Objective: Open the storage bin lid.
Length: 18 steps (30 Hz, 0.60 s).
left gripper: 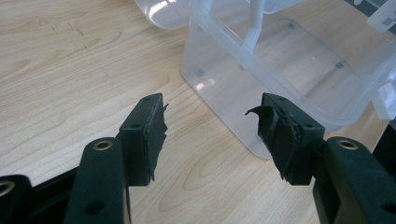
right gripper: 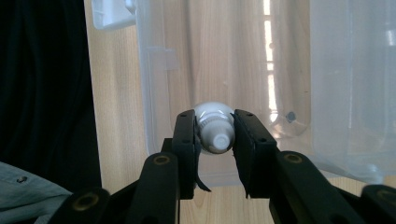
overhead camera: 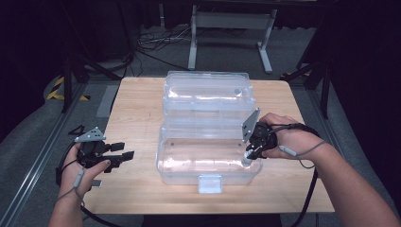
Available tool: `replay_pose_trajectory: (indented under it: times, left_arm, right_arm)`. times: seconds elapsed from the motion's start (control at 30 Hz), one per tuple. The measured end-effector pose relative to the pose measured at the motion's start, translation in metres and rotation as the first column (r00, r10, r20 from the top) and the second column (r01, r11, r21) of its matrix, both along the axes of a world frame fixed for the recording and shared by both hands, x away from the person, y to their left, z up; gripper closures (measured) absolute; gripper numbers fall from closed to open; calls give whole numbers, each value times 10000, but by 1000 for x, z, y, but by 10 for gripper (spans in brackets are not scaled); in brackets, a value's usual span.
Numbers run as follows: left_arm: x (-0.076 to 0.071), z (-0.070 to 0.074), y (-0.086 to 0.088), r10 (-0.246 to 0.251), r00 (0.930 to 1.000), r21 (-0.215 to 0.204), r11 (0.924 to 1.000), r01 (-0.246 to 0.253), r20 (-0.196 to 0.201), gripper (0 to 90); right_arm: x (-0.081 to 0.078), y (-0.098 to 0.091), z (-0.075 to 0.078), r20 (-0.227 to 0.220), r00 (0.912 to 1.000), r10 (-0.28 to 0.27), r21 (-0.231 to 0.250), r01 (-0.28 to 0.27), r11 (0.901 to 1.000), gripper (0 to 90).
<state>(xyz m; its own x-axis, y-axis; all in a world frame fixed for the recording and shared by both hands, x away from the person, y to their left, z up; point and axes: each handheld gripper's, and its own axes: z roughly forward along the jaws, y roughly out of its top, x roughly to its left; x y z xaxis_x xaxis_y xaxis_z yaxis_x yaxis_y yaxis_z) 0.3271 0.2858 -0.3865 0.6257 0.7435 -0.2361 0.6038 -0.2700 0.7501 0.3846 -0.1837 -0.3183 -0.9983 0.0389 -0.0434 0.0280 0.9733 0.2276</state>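
A person's right gripper (right gripper: 214,135) lowers a small white tube (right gripper: 214,128) into an open clear plastic box (overhead camera: 208,161) on the tabletop (overhead camera: 137,109), its fingers (right gripper: 186,140) pinching the tube just behind the cap. The tube hangs cap-down at the box's right end, inside the rim, w/ the box lid (overhead camera: 205,92) thrown back behind. By the look of it the pick-up is done; setting the tube on the box floor, letting go & prob. shutting the lid remain. The left gripper (overhead camera: 124,151) waits left of the box, fingers (left gripper: 152,130) spread w/ nothing between them. Box floor looks bare, so plenty of room inside; the near wall & right rim sit close to the tube.
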Motion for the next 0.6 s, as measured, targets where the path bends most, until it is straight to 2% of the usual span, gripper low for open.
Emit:
replay_pose_trajectory:
  times: [0.6]
  left_arm:
    - [0,0,0,-64,10000,13,10000,64,10,418]
  right_arm:
    - [4,9,-33,-411,9990,152,-563,-175,9983,711]
